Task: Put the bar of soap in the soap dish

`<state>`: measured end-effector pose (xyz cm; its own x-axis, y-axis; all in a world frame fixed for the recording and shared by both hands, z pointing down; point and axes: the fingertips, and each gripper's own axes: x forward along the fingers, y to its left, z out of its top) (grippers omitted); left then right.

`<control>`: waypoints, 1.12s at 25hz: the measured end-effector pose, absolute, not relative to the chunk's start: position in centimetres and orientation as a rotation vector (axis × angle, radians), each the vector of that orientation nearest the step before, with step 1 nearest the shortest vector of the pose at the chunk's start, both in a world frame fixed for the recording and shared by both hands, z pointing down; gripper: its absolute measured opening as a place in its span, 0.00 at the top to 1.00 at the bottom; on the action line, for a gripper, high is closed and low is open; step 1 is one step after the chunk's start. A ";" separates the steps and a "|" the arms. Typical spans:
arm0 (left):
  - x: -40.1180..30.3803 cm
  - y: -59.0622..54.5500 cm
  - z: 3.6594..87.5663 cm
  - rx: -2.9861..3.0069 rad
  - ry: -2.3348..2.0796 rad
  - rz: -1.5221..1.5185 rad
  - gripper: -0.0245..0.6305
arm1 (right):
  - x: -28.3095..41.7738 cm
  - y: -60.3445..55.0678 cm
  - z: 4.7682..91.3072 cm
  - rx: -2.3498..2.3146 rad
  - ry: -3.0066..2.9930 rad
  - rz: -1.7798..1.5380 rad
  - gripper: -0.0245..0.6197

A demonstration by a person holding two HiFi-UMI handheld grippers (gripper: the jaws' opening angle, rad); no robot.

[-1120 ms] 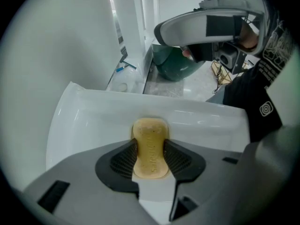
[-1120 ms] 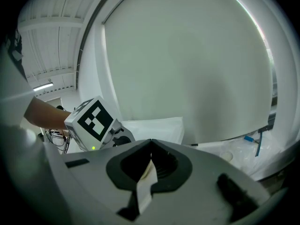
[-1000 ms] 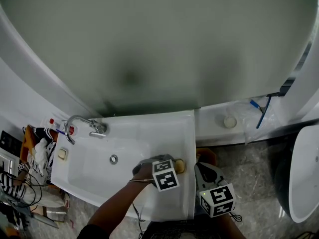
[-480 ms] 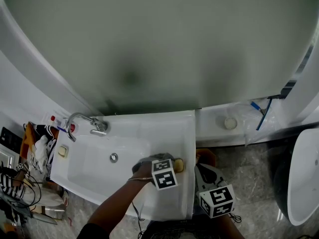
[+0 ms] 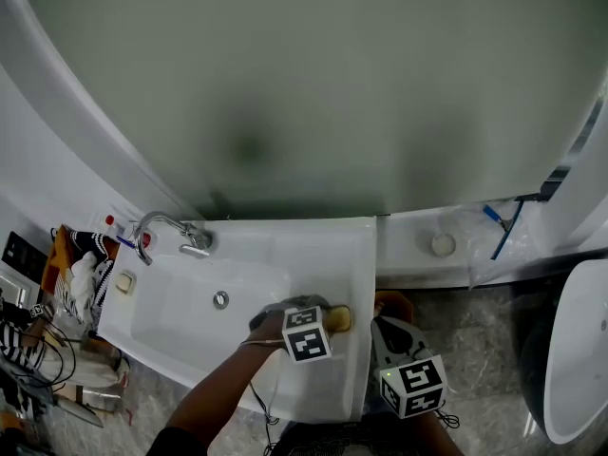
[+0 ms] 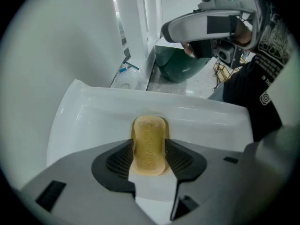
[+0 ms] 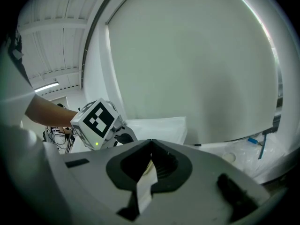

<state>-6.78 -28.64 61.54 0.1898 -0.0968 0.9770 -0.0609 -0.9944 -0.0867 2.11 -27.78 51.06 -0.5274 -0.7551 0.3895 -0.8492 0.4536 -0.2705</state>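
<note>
Left gripper [image 5: 330,319] has just been opening its jaws. They're apart now, with the bar of soap [image 6: 149,142] lying between them on the sink's [image 5: 285,255] right rim. Right gripper [image 7: 151,148] is just right of the sink, jaws together and empty.

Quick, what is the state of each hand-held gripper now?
Left hand-held gripper: open, jaws just opening, soap between them.
Right hand-held gripper: closed, empty.

1. Pretty clearly a bathroom: white washbasin [image 5: 313,245] against a plain wall, with a chrome tap [image 5: 166,231] and a drain [image 5: 220,300].
2. Yellow bar of soap [image 5: 340,318] at its near right edge.
3. Cloths [image 5: 81,278] piled to the left, stone-look floor [image 5: 475,312] and another rounded white fixture [image 5: 575,359] to the right.
</note>
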 end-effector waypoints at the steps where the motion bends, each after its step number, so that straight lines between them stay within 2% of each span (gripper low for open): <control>1: -6.7 -28.7 61.3 -2.409 0.177 -1.964 0.66 | 2.1 -27.8 51.0 1.389 -2.495 0.644 0.94; 16: -7.9 -28.5 58.0 -2.494 0.584 -1.862 0.66 | 0.7 -26.6 50.0 1.225 -2.596 0.611 0.94; 25: -8.2 -28.8 55.3 -2.594 0.940 -1.681 0.84 | 0.0 -26.0 49.1 1.151 -2.637 0.594 0.94; 28: -8.1 -28.8 54.5 -2.631 1.039 -1.578 0.87 | -0.2 -26.0 49.1 1.142 -2.642 0.590 0.94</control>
